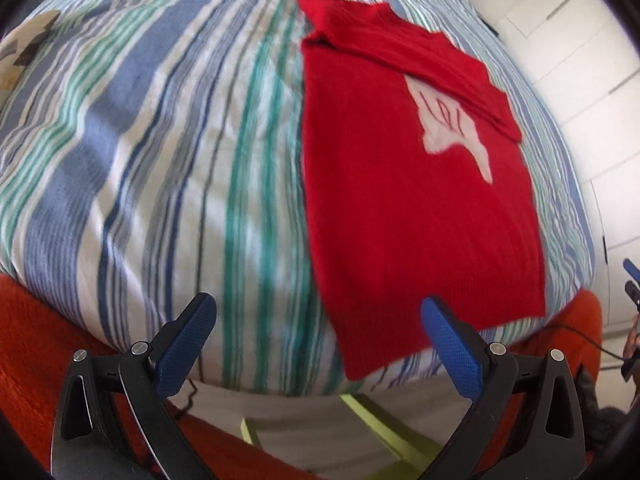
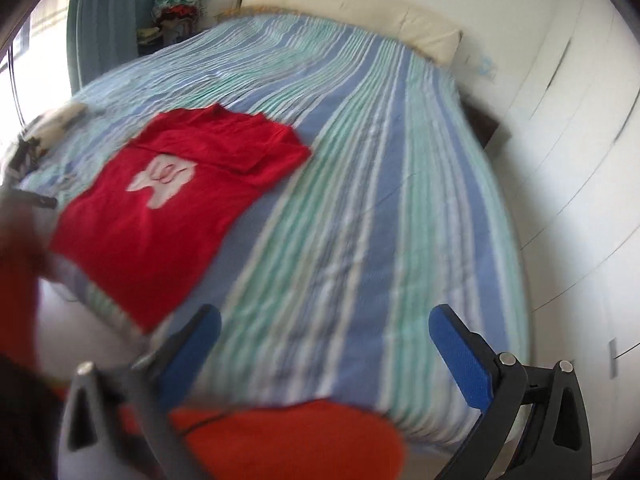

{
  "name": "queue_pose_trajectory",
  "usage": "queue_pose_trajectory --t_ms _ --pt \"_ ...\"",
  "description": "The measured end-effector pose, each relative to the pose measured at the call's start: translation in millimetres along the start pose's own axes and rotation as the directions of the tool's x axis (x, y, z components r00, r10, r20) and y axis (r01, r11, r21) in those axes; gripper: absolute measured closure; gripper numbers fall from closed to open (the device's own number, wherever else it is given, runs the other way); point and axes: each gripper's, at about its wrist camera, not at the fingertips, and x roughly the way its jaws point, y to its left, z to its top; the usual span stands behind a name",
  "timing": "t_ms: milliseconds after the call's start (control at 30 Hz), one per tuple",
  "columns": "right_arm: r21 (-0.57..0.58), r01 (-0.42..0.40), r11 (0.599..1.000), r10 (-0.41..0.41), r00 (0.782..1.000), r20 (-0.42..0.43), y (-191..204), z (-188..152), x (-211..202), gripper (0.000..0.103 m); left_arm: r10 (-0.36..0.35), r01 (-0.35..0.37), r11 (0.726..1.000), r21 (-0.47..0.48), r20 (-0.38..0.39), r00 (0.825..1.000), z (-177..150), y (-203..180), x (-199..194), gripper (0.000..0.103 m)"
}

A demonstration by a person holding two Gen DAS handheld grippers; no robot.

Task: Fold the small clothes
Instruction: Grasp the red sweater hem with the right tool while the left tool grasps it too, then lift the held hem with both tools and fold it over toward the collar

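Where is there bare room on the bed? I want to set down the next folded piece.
The widest bare stretch of striped bedspread lies between the red shirt and the white wardrobe wall, running up to the cream pillow. Crowded: the far window-side edge beyond the shirt, with blurred items.

Left gripper (image 1: 318, 314) jaws spread wide, right gripper (image 2: 324, 322) likewise, both empty

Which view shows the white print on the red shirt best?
The left wrist view: the white print on the red shirt is larger and sharper there. The right wrist view shows it smaller, off to the left, and motion-blurred.
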Motion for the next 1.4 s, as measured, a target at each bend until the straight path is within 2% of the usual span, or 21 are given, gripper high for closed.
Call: queue_pose_trajectory --t_ms 33,67,133,200,300,367,400,433,500,567,600,633,700,767,867,933,1033,1100,1200,1300,1400 --pt "0.055 -0.092 0.994 0.094 0.995 -0.039 9.6 -4.6 14.9 0.001 0.001 0.0 0.999 0.035 -0.022 1.0 -4.6 -7.9 4.7 0.001" --pt "0.102 -0.172 0.98 0.18 0.981 -0.075 21.0 -8.7 31.3 0.001 0.011 -0.009 0.997 0.07 -0.035 0.999 -8.4 -15.5 8.9 0.002" --pt "0.172 -0.286 0.943 0.309 0.942 -0.129 47.0 -15.7 59.9 0.003 0.05 -0.044 0.991 0.129 -0.046 0.998 -16.1 -29.3 13.2 0.002" --pt "0.217 -0.374 0.902 0.411 0.897 -0.164 70.3 -18.2 82.7 0.009 0.058 -0.051 0.987 0.154 -0.036 0.998 -15.6 -36.0 14.7 0.003" --pt "0.244 -0.435 0.867 0.485 0.848 -0.214 94.3 -18.3 109.5 0.009 0.014 -0.012 0.994 0.104 -0.019 1.0 -9.8 -31.9 13.7 0.003" --pt "0.256 -0.433 0.864 0.493 0.832 -0.256 103.8 -20.0 123.8 0.009 -0.031 0.032 0.998 0.053 -0.014 0.999 -8.5 -21.9 12.2 0.005" --pt "0.27 -0.44 0.857 0.506 0.819 -0.272 106.3 -24.2 127.8 0.009 -0.047 0.048 0.998 0.033 -0.02 0.999 -9.7 -18.5 14.1 0.009" --pt "0.292 -0.445 0.846 0.521 0.806 -0.281 107.0 -25.8 135.3 0.01 -0.061 0.061 0.998 0.021 -0.033 0.998 -10.1 -15.8 16.6 0.019" --pt "0.35 -0.445 0.824 0.546 0.788 -0.285 107.7 -30.7 150.5 0.016 -0.047 0.047 0.999 0.011 -0.063 0.997 -11.7 -14.0 21.6 0.03" --pt "0.392 -0.426 0.816 0.552 0.775 -0.307 109.2 -35.4 165.0 0.025 -0.039 0.04 0.999 0.011 -0.074 0.997 -12.5 -14.4 21.8 0.051" --pt "0.39 -0.422 0.819 0.55 0.771 -0.32 111.4 -36.6 168.9 0.031 -0.056 0.056 0.998 0.001 -0.094 0.994 -13.5 -13.6 22.9 0.082" --pt "0.378 -0.427 0.822 0.55 0.767 -0.33 113.9 -37.2 170.0 0.038 -0.075 0.074 0.997 -0.019 -0.115 0.991 -15.4 -10.5 23.9 0.099" --pt "0.373 -0.426 0.824 0.547 0.769 -0.331 115.4 -33.1 168.9 0.095 -0.089 0.083 0.995 -0.048 -0.115 0.989 -17.9 -6.6 20.1 0.1" --pt "0.403 -0.426 0.81 0.56 0.767 -0.314 108.4 -32.2 165.1 0.096 -0.117 0.111 0.992 -0.063 -0.105 0.988 -18.3 -5.7 9.2 0.1" --pt "0.431 -0.443 0.786 0.572 0.786 -0.236 95.6 -25.9 147.1 0.097 -0.212 0.205 0.973 -0.109 -0.057 0.976 -5.9 -2.2 -17.3 0.101" --pt "0.467 -0.471 0.749 0.589 0.795 -0.143 82.3 -14.8 135.6 0.097 -0.263 0.261 0.957 -0.125 0.0 0.965 17.4 -2.0 -34.2 0.101" --pt "0.523 -0.508 0.684 0.577 0.816 0.039 51.7 11.7 128.0 0.097 -0.312 0.324 0.936 -0.14 0.099 0.945 72.0 -0.9 -49.4 0.101" --pt "0.548 -0.52 0.655 0.543 0.829 0.137 32.1 36.5 138.1 0.097 -0.303 0.326 0.936 -0.133 0.168 0.938 117.8 -2.8 -49.3 0.101" --pt "0.553 -0.517 0.654 0.478 0.848 0.228 10.3 85.4 168.4 0.097 -0.266 0.298 0.944 -0.139 0.209 0.941 188.1 -5.6 -30.5 0.101" --pt "0.572 -0.492 0.657 0.441 0.865 0.238 -7.2 136.7 214.4 0.097 -0.192 0.227 0.962 -0.153 0.213 0.958 248.2 -5.8 -2.6 0.101" --pt "0.595 -0.445 0.669 0.404 0.89 0.212 -17.2 181.8 262.2 0.097 -0.149 0.187 0.963 -0.195 0.193 0.97 292.3 -3.1 29.9 0.101"
